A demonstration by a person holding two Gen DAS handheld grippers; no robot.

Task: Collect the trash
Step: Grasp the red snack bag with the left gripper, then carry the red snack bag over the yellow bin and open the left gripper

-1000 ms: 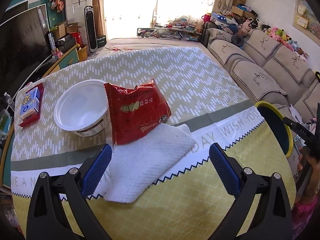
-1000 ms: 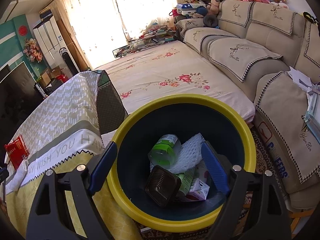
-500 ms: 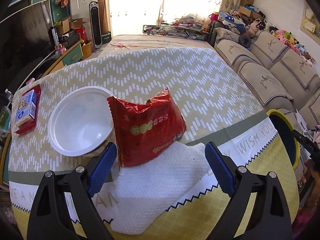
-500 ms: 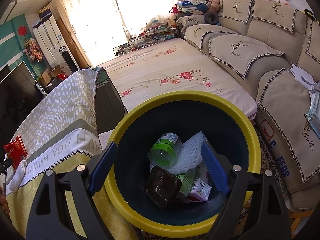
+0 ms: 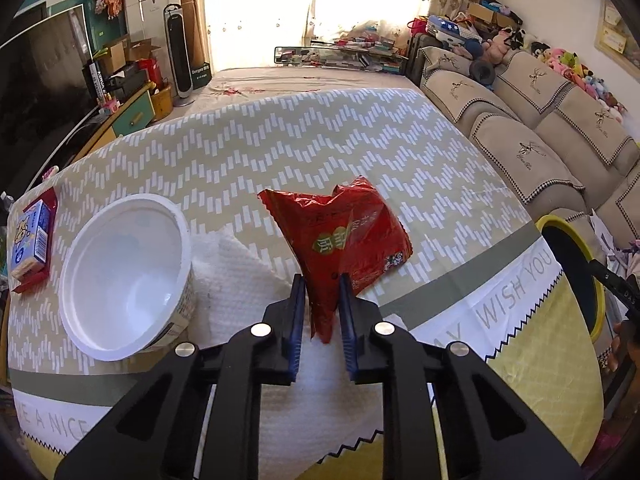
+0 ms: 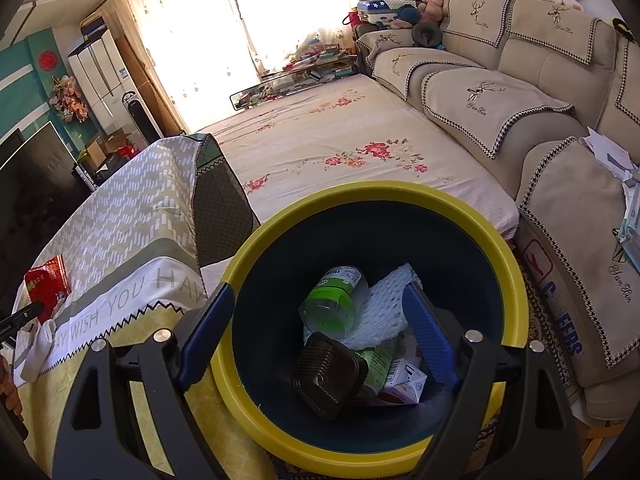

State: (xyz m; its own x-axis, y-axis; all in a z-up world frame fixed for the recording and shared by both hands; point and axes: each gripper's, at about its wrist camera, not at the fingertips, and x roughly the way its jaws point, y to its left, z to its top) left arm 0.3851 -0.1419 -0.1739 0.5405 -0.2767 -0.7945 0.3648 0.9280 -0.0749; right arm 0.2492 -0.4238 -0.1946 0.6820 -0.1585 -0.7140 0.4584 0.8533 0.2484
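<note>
Left gripper (image 5: 321,280), jaws just closing in, now clamped on the bottom corner of the red snack bag (image 5: 344,232). Thin crinkled foil between the blue pads (image 5: 298,312), only that narrow tail of it caught. Rest of the bag fanned out ahead over the tablecloth (image 5: 320,140), apparently resting there at the far end, not clearly off the surface.

Just to the left, the white bowl (image 5: 124,276), sitting on the white towel (image 5: 240,272) and tipped a little. Towel spread under the gripper too. Further left, at the table edge, a small blue carton (image 5: 30,240).

Right gripper (image 6: 319,290) spread wide and holding nothing, hanging above the yellow-rimmed bin (image 6: 372,208). Inside, a green-labelled bottle (image 6: 332,304), a black tray (image 6: 328,372), some white foam sheet and cartons. Same bin off to the right of the table in the left wrist view (image 5: 560,226), well apart from the bag.

Step in hand, by the look of it: lift the bag and carry it across to that bin. Best done by keeping the squeeze firm, since slick foil held by a corner probably slips with ease. Straight up first, clear of the towel, so as not to drag the cloth or nudge the bowl. Then a smooth sweep right, no jerks, bag dangling below the pads. Right over the dark opening before letting go, not at the rim, as a light wrapper likely flutters sideways on the drop. Right gripper better moved aside from the opening first.
</note>
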